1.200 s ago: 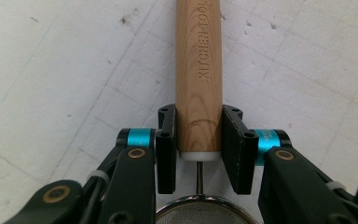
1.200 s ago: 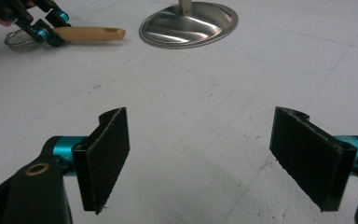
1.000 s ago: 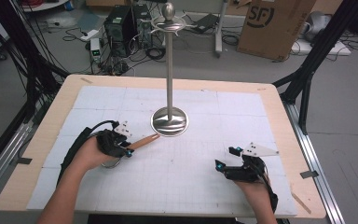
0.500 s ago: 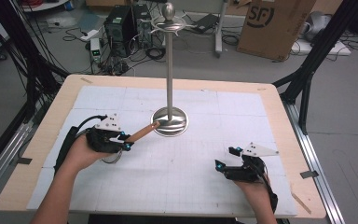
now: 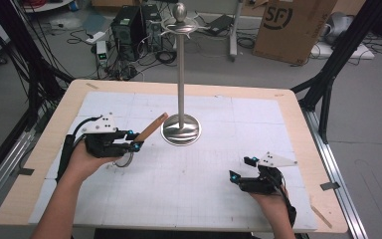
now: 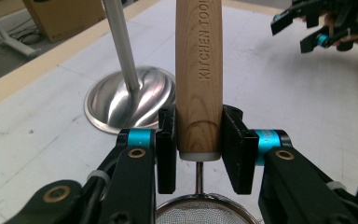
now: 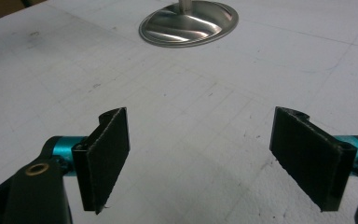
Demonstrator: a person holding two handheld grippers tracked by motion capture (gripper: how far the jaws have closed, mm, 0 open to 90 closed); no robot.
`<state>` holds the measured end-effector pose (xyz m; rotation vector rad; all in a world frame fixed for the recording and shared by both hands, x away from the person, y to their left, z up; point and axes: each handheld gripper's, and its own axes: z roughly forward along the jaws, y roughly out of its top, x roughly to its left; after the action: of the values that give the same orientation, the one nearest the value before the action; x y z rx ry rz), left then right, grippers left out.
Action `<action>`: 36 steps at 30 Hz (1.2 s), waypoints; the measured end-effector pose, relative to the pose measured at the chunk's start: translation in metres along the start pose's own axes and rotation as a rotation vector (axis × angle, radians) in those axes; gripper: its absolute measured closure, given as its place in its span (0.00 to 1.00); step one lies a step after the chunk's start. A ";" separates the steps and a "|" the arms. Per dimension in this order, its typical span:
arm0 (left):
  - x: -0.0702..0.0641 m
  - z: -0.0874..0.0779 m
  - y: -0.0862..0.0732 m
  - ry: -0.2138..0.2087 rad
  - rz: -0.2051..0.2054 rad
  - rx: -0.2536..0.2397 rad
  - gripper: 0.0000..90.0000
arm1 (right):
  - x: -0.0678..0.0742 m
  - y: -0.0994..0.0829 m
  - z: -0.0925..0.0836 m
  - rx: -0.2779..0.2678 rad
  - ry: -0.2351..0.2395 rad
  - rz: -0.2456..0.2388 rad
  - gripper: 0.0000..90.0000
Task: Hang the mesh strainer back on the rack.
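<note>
- Left gripper [image 5: 135,141]: held in the person's left hand [image 5: 87,158] over the left half of the tabletop [image 5: 45,149], nearer the left edge than the centre. Jaws clamped on the wooden handle [image 6: 199,79] of a small strainer [image 6: 205,211].
- The left gripper view shows both black pads pressing the handle's sides close to its lower end, just above the white collar. "KITCHEN TOOL" is stamped along the wood.
- Below the jaws, a thin metal stem runs from the handle into the strainer's mesh bowl, whose rim and mesh sit at the bottom edge of that view.
- In the high view the handle [image 5: 150,127] sticks out tilted, its free end pointing toward the stand base [image 5: 181,130], close to it; can't tell if it touches. A wire loop of the strainer hangs under the hand.
- Stand: round polished metal base around the tabletop's middle, slightly toward the far edge, with a thin upright pole [image 5: 181,69] topped by a knob and hooks.
- Right gripper [image 5: 240,169]: held in the right hand [image 5: 273,203] near the near-right corner of the tabletop, well apart from the stand.
- In the right gripper view its jaws are spread wide with nothing between them, bare white mat below, stand base [image 7: 189,22] farther off.
</note>
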<state>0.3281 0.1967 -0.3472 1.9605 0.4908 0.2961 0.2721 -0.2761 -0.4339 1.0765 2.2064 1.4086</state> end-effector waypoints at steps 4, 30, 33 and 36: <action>0.002 -0.003 0.008 0.003 0.002 -0.039 0.77 | 0.000 0.000 0.000 0.002 0.000 0.004 0.21; 0.018 -0.033 0.099 -0.008 0.076 -0.163 0.77 | -0.001 0.000 -0.002 -0.012 0.003 0.007 0.21; 0.019 -0.037 0.110 -0.012 0.081 -0.184 0.77 | -0.001 0.000 -0.002 -0.009 0.004 0.008 0.21; 0.021 -0.037 0.121 -0.010 0.091 -0.181 0.77 | -0.001 0.000 -0.002 -0.012 0.002 0.009 0.21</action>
<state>0.3565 0.1919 -0.2225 1.8096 0.3558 0.3751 0.2717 -0.2781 -0.4327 1.0823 2.1945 1.4254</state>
